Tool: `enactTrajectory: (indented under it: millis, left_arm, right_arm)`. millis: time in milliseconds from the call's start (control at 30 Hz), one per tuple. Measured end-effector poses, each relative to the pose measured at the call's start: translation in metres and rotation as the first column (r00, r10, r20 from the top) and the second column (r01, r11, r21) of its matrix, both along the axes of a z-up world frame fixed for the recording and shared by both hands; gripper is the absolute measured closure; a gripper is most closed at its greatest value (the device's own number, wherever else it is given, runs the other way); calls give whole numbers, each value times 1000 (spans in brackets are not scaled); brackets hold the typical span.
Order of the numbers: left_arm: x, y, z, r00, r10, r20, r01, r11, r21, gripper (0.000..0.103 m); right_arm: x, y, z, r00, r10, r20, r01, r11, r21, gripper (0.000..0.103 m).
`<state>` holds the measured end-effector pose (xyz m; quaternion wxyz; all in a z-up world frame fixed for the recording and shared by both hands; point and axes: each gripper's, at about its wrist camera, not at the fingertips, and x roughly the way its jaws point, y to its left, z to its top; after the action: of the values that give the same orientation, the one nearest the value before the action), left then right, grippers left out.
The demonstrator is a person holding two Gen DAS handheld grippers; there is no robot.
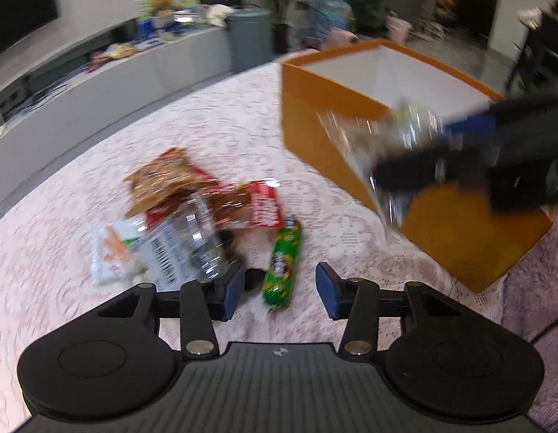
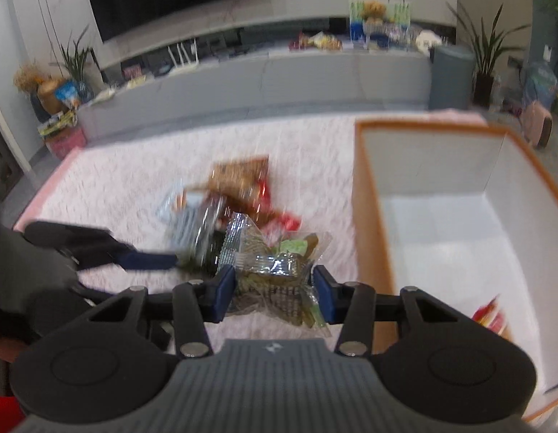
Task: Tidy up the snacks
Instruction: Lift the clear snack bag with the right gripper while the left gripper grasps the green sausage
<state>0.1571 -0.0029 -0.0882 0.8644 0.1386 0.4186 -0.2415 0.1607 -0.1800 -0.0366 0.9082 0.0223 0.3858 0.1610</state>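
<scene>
My left gripper (image 1: 279,290) is open and empty, low over the pink lace tablecloth (image 1: 80,187), with a green snack tube (image 1: 283,264) lying between its fingers. A pile of snack packets (image 1: 192,195) and a clear plastic bottle (image 1: 199,241) lie just ahead on the left. My right gripper (image 2: 275,297) is shut on a clear crinkly snack bag (image 2: 275,270) and holds it above the cloth, left of the orange box (image 2: 369,223). In the left wrist view the right gripper (image 1: 423,158) and its bag are blurred in front of the orange box (image 1: 315,115).
The orange box has a white inside (image 2: 452,231) with a red packet (image 2: 490,315) in its near corner. A long grey counter (image 2: 279,75) with clutter, a grey bin (image 1: 250,38) and potted plants (image 2: 484,57) stand beyond the table.
</scene>
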Motion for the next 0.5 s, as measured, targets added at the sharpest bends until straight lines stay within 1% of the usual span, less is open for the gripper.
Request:
enactTrajectory:
  millis: [100,233,267,400,500]
  left_arm:
    - [13,-14,-12,998,-56,-39,57,998,40,56]
    - [29,-27,-26,995,-79,-63,86,990,108,57]
    - [33,-29,-28,994,-85,-72,93,989,114,57]
    - [48,-35,-39,991,-81,-103,95,986,137,64]
    - [53,-37,-44,989,-74,-126,92,985,145,66]
  right_arm:
    - [8,-12,11,1000,-17,11,16,1000,14,57]
    - [16,-29,20,1000,-29,-8,30,998,52,57]
    - [17,-31,21,1000,-31,-4,31,998,49,57]
    - [19,-41,25,999,-44,-12,45,997,66,57]
    - [20,-48,26,998,-63,-5,63,997,49,57]
